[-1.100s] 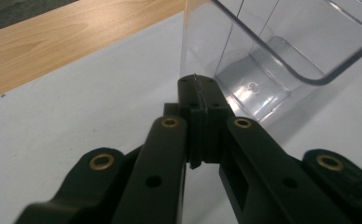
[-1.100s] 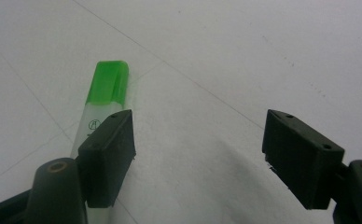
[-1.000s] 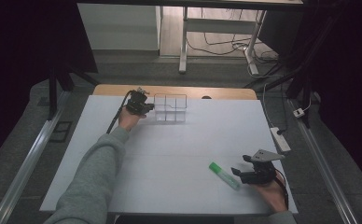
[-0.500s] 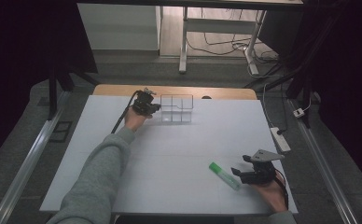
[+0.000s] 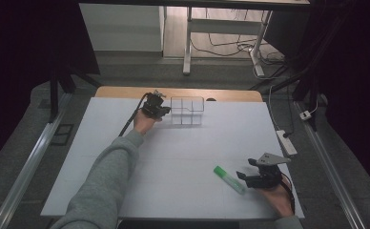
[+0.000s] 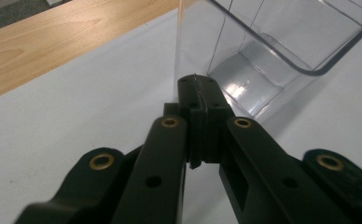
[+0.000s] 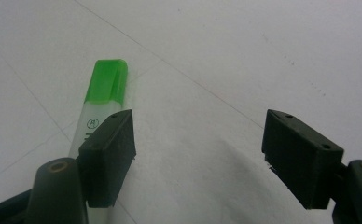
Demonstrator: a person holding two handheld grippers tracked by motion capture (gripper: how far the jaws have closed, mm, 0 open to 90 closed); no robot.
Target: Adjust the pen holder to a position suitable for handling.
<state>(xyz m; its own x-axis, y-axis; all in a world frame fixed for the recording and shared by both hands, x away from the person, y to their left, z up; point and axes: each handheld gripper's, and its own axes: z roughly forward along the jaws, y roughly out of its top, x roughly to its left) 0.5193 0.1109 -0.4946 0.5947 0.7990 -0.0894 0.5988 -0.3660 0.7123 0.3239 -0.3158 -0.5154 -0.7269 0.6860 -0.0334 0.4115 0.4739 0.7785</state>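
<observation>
A clear plastic divided container [image 5: 188, 112] [image 6: 281, 51] stands at the far middle of the white table [image 5: 173, 157]. My left gripper [image 5: 163, 110] [image 6: 196, 86] is at its left end, jaws shut on the container's thin clear wall. A green-capped highlighter [image 5: 228, 179] [image 7: 105, 84] lies flat near the front right. My right gripper [image 5: 242, 177] [image 7: 198, 140] is just right of it, low over the table and open. One fingertip [image 7: 108, 149] overlaps the highlighter's white body, and the gap between the jaws holds nothing.
A strip of wooden tabletop [image 5: 126, 91] [image 6: 53, 42] shows behind the white sheet. A power strip [image 5: 286, 141] lies on the floor to the right, and desk legs and cables stand beyond the table.
My left gripper and the clear container have shifted together a little to the right. The right gripper and the highlighter have stayed put.
</observation>
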